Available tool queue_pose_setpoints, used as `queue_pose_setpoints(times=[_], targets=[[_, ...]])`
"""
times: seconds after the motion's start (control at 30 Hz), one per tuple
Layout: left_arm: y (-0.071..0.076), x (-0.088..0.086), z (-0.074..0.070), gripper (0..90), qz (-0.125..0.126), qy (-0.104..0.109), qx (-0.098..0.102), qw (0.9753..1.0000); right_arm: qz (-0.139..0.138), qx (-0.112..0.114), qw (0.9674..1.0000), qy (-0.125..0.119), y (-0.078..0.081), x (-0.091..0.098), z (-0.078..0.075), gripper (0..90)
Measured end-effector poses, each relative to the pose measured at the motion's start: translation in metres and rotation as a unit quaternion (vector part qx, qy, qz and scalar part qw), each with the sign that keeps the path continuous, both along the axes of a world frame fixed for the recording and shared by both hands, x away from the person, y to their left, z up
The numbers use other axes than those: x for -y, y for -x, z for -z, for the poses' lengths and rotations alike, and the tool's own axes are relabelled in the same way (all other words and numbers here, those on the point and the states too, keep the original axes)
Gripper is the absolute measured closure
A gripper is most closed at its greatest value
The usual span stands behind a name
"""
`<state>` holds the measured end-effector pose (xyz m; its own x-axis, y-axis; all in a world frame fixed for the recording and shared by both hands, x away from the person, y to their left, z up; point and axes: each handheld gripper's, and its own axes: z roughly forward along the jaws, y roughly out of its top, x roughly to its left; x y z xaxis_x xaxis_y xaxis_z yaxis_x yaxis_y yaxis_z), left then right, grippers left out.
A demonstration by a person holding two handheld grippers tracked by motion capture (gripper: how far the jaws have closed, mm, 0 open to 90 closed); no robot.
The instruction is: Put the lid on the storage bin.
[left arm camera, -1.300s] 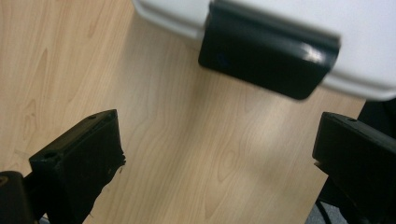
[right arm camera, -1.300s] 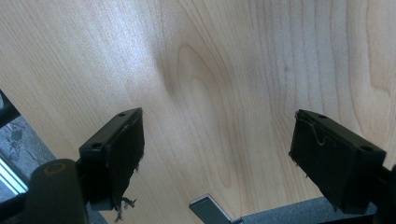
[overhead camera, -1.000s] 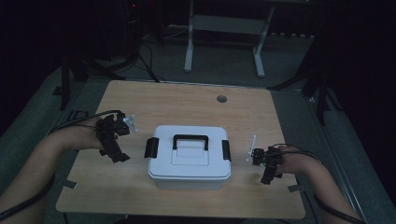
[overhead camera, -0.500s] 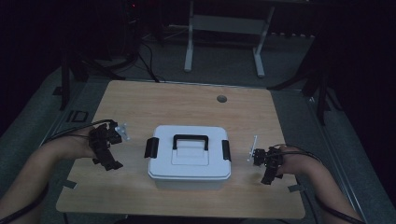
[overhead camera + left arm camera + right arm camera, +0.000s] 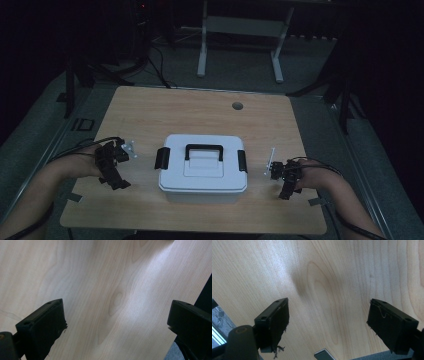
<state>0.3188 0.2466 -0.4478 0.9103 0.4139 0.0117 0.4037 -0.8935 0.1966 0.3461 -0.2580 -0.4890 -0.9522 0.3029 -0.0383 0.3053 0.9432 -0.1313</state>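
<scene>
On the pale wooden table (image 5: 200,110), seen from the high view, a white rectangular plastic box (image 5: 202,170) with a black carry handle and black side latches sits just below the centre, lid on. At its nine o'clock, well apart from the near latch, the left gripper (image 5: 112,170) is held low over the wood in the person's left hand, cable trailing off toward eight o'clock. At the box's three o'clock the right gripper (image 5: 285,180) sits in the right hand, also apart from the box, a thin white rod standing up at its eleven o'clock. A small round hole (image 5: 237,106) marks the tabletop at the box's twelve o'clock.

From the left gripper view, its two black jaws stand wide apart over bare wood grain, nothing between them; the table edge runs at three o'clock.

From the right gripper view, its jaws likewise gape wide over bare wood, gripping nothing, with a small grey tab (image 5: 323,355) at six o'clock.
</scene>
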Motion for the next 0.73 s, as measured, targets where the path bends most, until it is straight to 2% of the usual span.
queue_pose_setpoints(times=[0.07, 0.2, 0.27, 0.4, 0.6, 0.73], targets=[[0.001, -0.003, 0.005, 1.1, -0.007, -0.005, -0.005, 1.0, 0.0, 0.001, 1.0, -0.001, 0.0, 0.001, 0.0, 17.2], [0.003, -0.009, 0.014, 1.1, -0.014, 0.0, -0.011, 0.9998, 0.0, 0.001, 1.0, -0.004, 0.001, 0.002, 0.001, 17.2], [0.005, -0.011, 0.018, 1.1, -0.008, -0.001, -0.005, 1.0, 0.002, 0.001, 1.0, -0.002, 0.002, 0.002, 0.002, 17.2], [0.009, -0.017, 0.026, 1.1, -0.013, 0.02, -0.002, 0.9997, 0.004, 0.001, 1.0, -0.006, 0.002, 0.003, 0.003, 17.2], [0.015, -0.027, 0.041, 1.1, -0.027, 0.011, -0.022, 0.9993, 0.005, 0.001, 1.0, -0.006, 0.002, 0.004, 0.002, 17.2], [0.018, -0.033, 0.044, 1.1, -0.035, 0.007, -0.023, 0.9991, 0.006, 0.001, 1.0, -0.007, 0.001, 0.004, 0.0, 17.2]])
